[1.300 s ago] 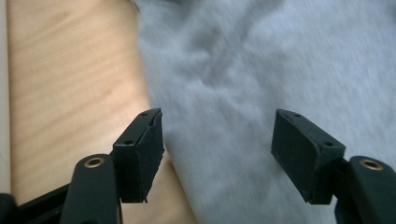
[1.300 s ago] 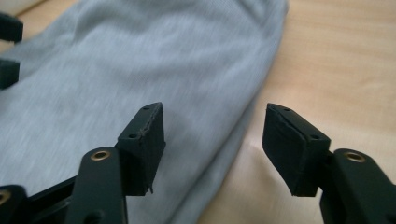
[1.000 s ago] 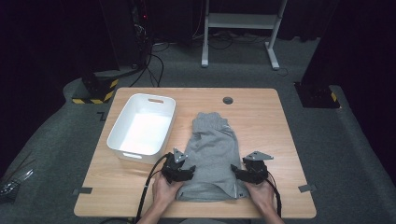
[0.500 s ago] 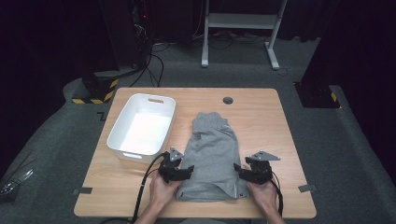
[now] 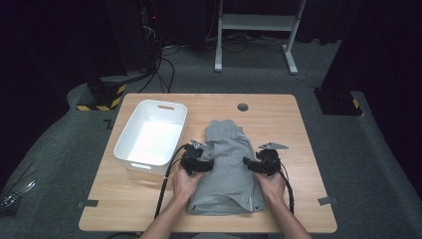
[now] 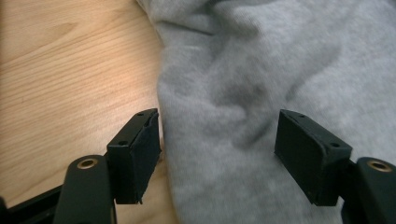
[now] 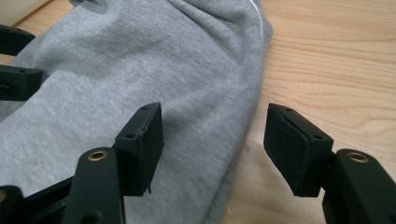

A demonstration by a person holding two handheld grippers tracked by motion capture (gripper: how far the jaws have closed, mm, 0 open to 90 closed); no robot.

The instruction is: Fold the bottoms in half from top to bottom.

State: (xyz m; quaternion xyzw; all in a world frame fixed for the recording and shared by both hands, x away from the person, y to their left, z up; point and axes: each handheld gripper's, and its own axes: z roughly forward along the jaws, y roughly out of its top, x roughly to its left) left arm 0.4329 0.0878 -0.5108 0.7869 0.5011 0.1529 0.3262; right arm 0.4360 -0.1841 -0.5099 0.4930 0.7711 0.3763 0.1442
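Grey garment (image 5: 228, 164) laid folded mid-table, beside white bin (image 5: 151, 133). Left gripper (image 6: 217, 154) and right gripper (image 7: 212, 149) held released, jaws straddling opposite side edges (cloth not pinched). Step judged: grasp for next fold. Needed: both edges clamped, lifted evenly.

1. The light wooden counter (image 5: 293, 124) lies bare to the right of the folded grey fleece garment (image 5: 226, 164), so a hand can pass there freely.
2. The deep white plastic tub (image 5: 149, 137) stands just left of the garment; only a narrow strip of wood separates them, and the left gripper (image 5: 211, 163) sits in it with its cable.
3. Beyond the garment's far end, open counter runs to the small round dark grommet (image 5: 242, 106).
4. The right gripper (image 5: 245, 162) straddles the garment's right edge, fingers (image 7: 142, 140) apart, with bare wood outside it.
5. The near-left corner is free.
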